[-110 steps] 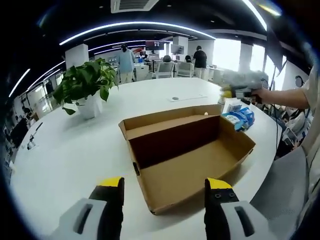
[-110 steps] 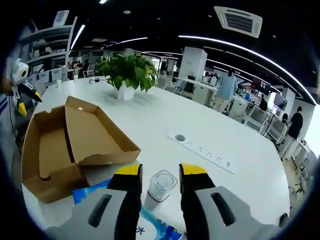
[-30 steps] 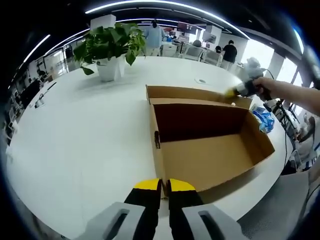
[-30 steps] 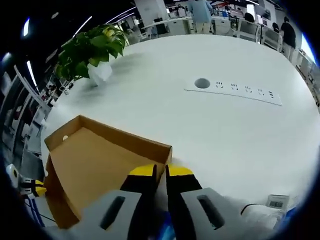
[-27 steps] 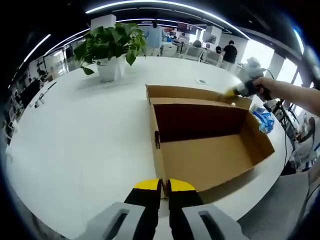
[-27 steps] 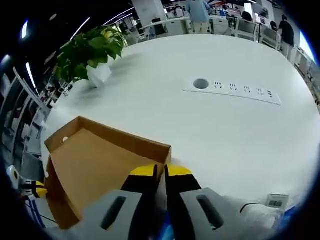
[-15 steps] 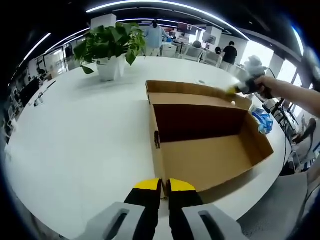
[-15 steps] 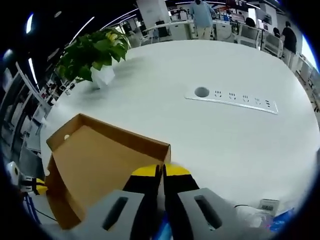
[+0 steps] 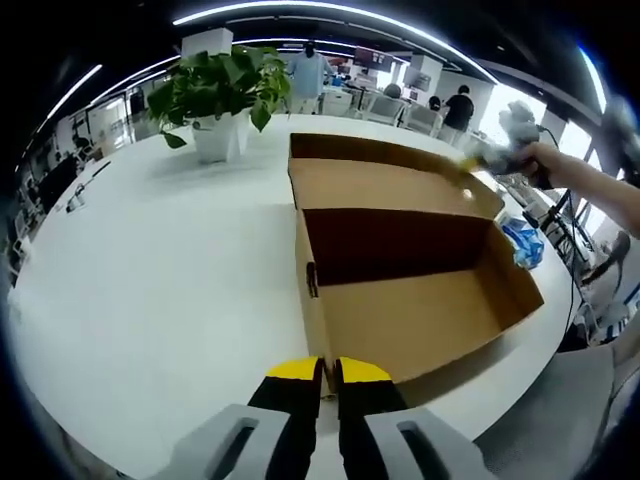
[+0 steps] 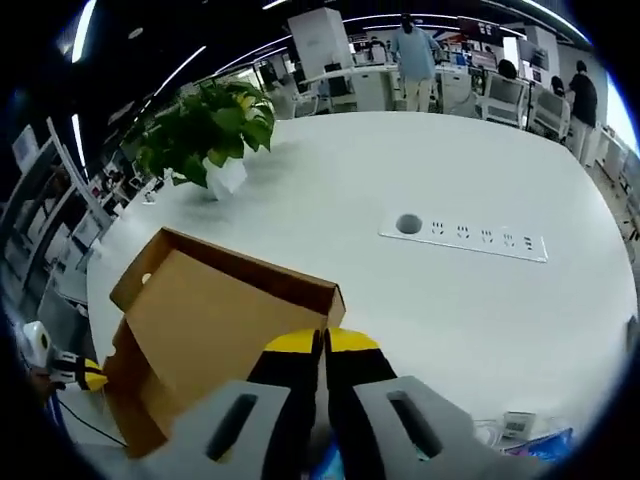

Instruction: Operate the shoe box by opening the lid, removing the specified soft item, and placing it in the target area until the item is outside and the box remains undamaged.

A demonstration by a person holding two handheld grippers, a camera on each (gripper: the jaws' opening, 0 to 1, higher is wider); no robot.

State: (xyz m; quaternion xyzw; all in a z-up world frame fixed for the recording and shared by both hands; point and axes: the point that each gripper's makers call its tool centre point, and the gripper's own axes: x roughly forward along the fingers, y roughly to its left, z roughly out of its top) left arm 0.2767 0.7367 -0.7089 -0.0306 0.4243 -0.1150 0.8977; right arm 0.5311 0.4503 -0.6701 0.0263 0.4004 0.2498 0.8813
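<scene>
A brown cardboard shoe box (image 9: 420,315) lies on the white table with its inside bare. My left gripper (image 9: 320,372) is shut on the box's near wall at the corner. The hinged lid (image 9: 390,185) stands half raised over the far side. My right gripper (image 10: 322,345) is shut on the lid's free edge (image 10: 300,290); in the left gripper view that right gripper (image 9: 490,155) shows at the lid's far right corner, held by a hand. In the right gripper view the left gripper (image 10: 62,372) appears small at the lower left. A blue soft packet (image 9: 527,243) lies on the table beside the box.
A potted green plant (image 9: 215,95) stands on the round white table (image 9: 150,270) behind the box. A recessed power strip (image 10: 470,238) sits in the tabletop beyond the lid. Several people stand among desks in the background. The table edge runs close behind the blue packet.
The right gripper has risen with the lid's edge in it, so the lid has swung up from lying flat behind the box. The left gripper and the box body have stayed still.
</scene>
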